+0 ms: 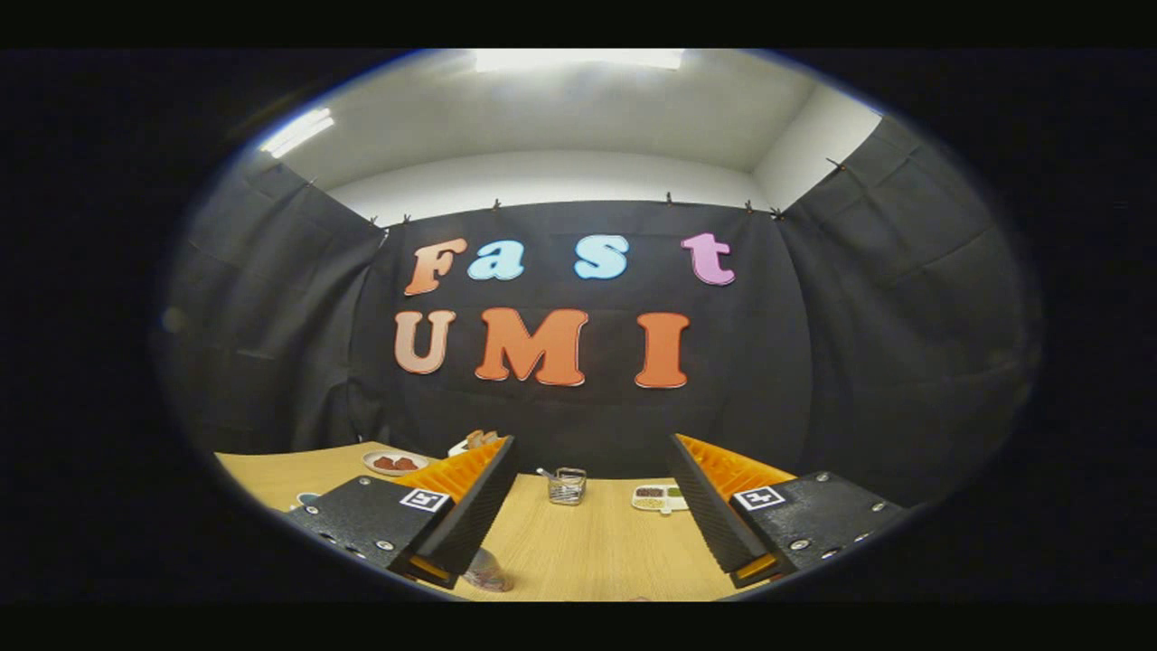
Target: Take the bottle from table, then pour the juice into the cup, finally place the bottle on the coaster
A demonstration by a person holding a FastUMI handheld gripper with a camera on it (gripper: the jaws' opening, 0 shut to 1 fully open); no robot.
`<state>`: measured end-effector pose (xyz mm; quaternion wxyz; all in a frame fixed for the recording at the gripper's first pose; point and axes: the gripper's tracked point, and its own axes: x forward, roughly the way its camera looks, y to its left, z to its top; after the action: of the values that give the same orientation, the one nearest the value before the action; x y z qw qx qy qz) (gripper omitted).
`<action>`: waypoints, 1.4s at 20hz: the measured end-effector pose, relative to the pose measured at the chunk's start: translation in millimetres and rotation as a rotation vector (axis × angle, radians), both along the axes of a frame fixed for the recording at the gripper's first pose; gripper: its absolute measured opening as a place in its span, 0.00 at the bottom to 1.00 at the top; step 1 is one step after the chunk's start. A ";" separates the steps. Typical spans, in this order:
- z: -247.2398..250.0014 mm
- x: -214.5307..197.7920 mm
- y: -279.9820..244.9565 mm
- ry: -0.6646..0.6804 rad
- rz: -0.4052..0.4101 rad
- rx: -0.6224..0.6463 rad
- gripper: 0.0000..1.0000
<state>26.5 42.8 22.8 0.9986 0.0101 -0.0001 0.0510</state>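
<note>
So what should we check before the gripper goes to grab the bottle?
1. Gripper fingers open wide enough: ok, they stand well apart with nothing between them.
2. Bottle located: cannot tell; a small rounded thing sits by the left finger, too blurred to name.
3. Cup located: cannot tell for sure; a clear glass container stands beyond the fingers and may be it.
4. Coaster located: cannot tell; a small round thing peeks out left of the left finger.
5. Path ahead free: ok, bare wooden table lies between the fingers.
6. Other dishes out of the way: ok, the plate and divided tray sit far back.
</note>
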 end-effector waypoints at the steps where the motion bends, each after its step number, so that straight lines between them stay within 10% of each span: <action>1: 0.8 1.4 1.7 -0.001 0.004 0.000 0.98; 28: -203.9 -52.2 104.8 0.294 0.266 0.044 0.99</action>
<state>-25.8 147.6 -181.0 0.9719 0.0393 0.1459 0.1805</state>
